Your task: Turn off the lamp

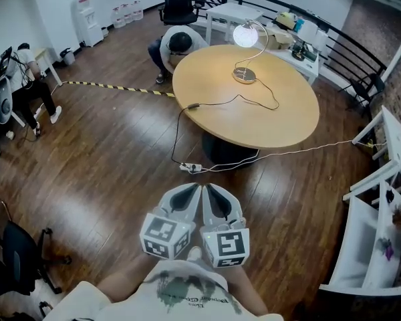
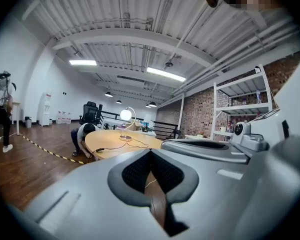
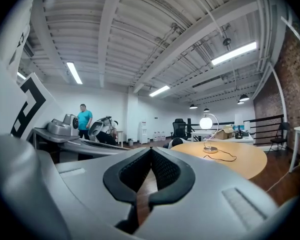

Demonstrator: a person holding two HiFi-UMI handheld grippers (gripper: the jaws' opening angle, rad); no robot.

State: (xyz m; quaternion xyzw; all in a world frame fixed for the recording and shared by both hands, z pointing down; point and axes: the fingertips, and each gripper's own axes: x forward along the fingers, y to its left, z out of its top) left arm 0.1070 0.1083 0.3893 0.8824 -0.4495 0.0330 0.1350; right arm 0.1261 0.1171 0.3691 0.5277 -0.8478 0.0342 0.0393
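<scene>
A lit desk lamp with a round white globe (image 1: 246, 35) on a curved metal stem stands on a round base (image 1: 244, 75) at the far side of the round wooden table (image 1: 287, 122). Its cable (image 1: 254, 99) runs over the tabletop and down to a power strip (image 1: 190, 168) on the floor. My left gripper (image 1: 195, 191) and right gripper (image 1: 209, 190) are side by side close to my chest, well short of the table, both shut on nothing. The lamp (image 2: 125, 115) is small and far in the left gripper view, and likewise the lamp (image 3: 206, 122) in the right gripper view.
A person (image 1: 177, 45) crouches at the table's far left edge. A black office chair (image 1: 179, 5) and white tables (image 1: 254, 15) stand behind. White shelving (image 1: 381, 206) lines the right side. Yellow-black tape (image 1: 113, 87) crosses the wooden floor. Another chair (image 1: 13, 253) is at the lower left.
</scene>
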